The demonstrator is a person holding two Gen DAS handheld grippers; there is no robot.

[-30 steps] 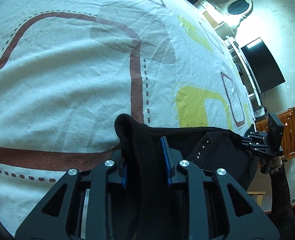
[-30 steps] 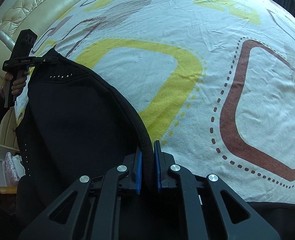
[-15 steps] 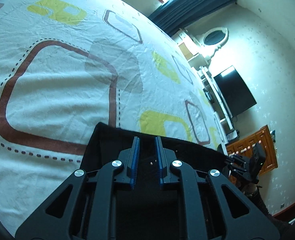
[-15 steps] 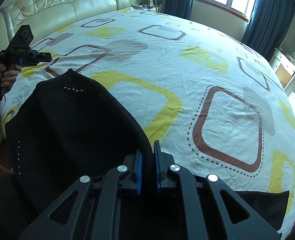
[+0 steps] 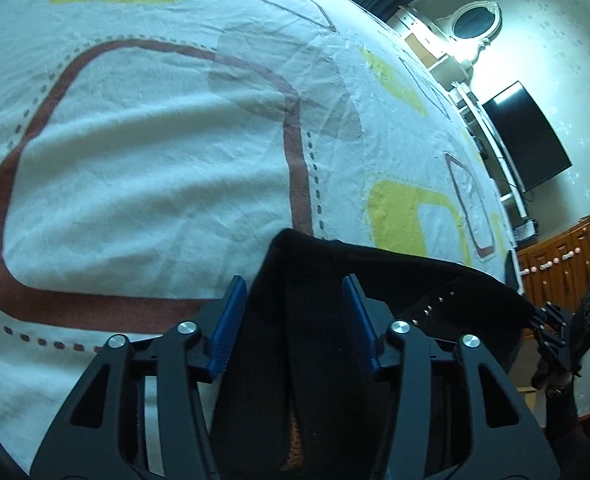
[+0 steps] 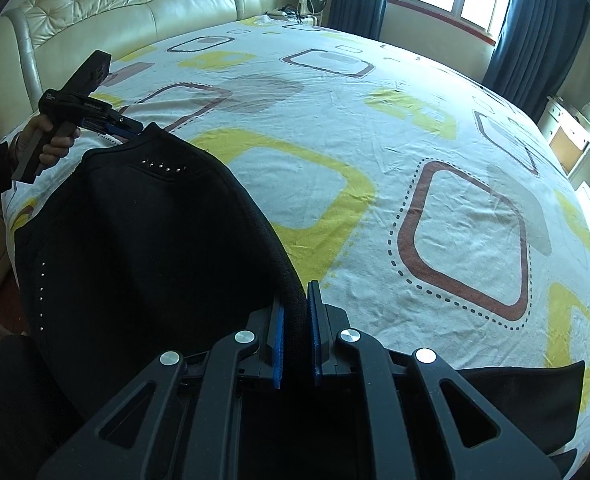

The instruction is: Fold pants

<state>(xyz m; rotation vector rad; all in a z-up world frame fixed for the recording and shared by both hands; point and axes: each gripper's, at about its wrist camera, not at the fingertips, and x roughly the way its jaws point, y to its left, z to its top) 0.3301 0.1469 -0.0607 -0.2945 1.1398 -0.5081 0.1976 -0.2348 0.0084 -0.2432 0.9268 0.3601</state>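
Right tool (image 6: 295, 320) pinches black pants (image 6: 143, 248) (left tool (image 5: 295, 312) spread) over patterned bedsheet (image 6: 435, 128).

Your left tool (image 5: 293, 312) is matt black plastic with bright metal pivot screws and ribbed blue pads (image 5: 231, 322). Between its spread jaws lies the pants (image 5: 319, 340), matt black knit cloth with a fine woven grain and a row of small shiny studs (image 5: 433, 306) just right of the tool. Your right tool (image 6: 295, 332) has the same matt plastic, metal screws and blue ribbed pads, pinching the pants' ribbed edge. Ahead of both tools the bed sheet (image 6: 335, 152) is creased matt cotton-like cloth. Far left of the right tool, the headboard (image 6: 127, 4) looks like glossy tufted leather.
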